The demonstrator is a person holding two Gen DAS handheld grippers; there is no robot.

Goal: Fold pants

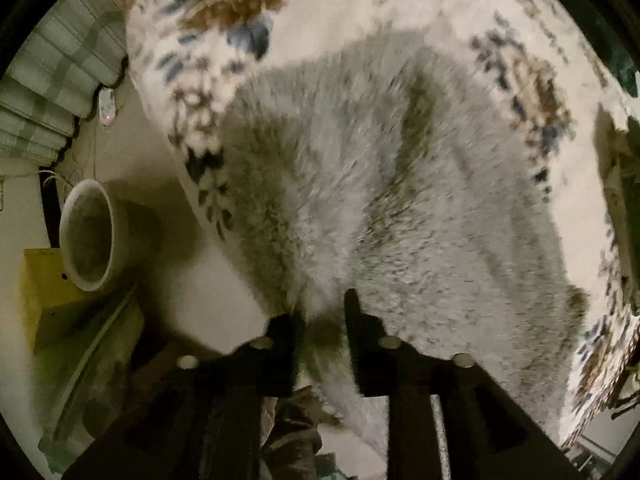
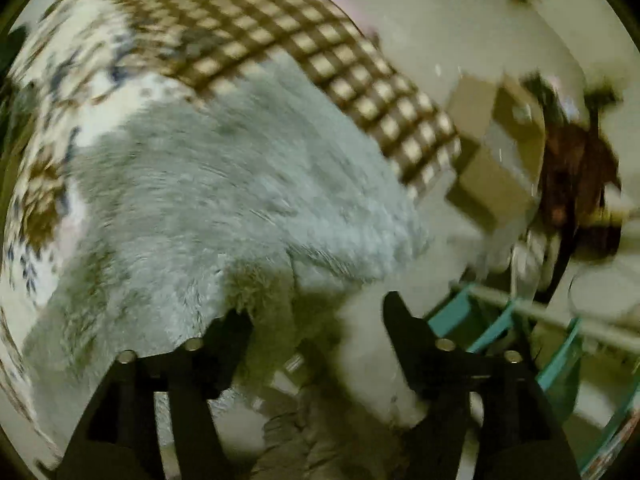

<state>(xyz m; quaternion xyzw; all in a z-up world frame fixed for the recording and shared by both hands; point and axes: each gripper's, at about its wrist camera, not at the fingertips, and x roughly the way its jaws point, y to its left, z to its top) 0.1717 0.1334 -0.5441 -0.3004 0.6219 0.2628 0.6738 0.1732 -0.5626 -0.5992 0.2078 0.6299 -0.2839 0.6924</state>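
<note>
The pants [image 1: 380, 200] are fluffy light grey fleece, spread over a floral bedspread [image 1: 208, 40]. In the left wrist view my left gripper [image 1: 322, 316] is shut on a bunched edge of the pants, with fleece pinched between its black fingers [image 1: 356, 320]. In the right wrist view the pants [image 2: 224, 200] fill the middle. My right gripper [image 2: 316, 320] stands with its jaws wide apart; the left finger [image 2: 232, 332] lies against the fleece edge, the right finger [image 2: 404, 328] is clear of it. Nothing is pinched there.
A white bowl-shaped pot [image 1: 88, 236] and a yellow box [image 1: 44, 296] stand on the floor to the left. A checked blanket [image 2: 320, 60] lies beyond the pants. A cardboard box [image 2: 496, 160] and a teal rack [image 2: 500, 320] are to the right.
</note>
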